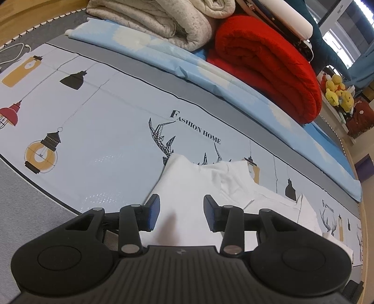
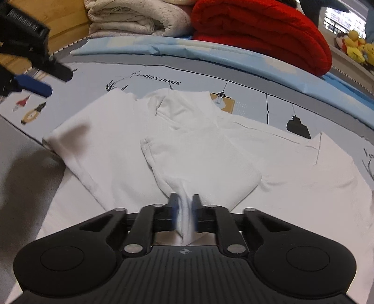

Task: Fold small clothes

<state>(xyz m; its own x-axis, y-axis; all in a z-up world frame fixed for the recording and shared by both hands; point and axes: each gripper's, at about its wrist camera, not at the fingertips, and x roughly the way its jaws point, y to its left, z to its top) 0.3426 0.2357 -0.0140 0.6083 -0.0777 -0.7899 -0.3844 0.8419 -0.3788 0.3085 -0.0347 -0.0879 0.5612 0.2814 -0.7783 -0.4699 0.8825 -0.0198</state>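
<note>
- The white shirt (image 2: 112, 152) lies spread on the printed mat (image 1: 112, 131) that covers the bed; its collar side points toward the red blanket (image 2: 257, 30) and the beige quilt (image 2: 131, 21) stacked at the far edge.
- The right claw (image 2: 184, 203) is closed tight on a bunch of white cloth, which looks like a sleeve or side part already drawn over the body of the shirt. The fabric stands up in a small ridge between the jaws.
- The left claw (image 1: 181, 210) is wide open and holds nothing. It hovers above the left part of the shirt; in the right wrist view it appears at the upper left (image 2: 35, 86), well apart from the cloth.
- My judgement: the step in hand is to bring the pinched part across and lay it flat. To do this well, the right claw should carry the cloth low and level, so the layer below is not dragged with it.
- The open left claw could press on the shirt near the fold line to keep the lower layer from sliding on the smooth mat.
- The release should come only when the edge lies parallel to the shirt side; otherwise the fold may become crooked.
- The wrinkles near the collar (image 2: 187, 103) probably need smoothing afterwards.
</note>
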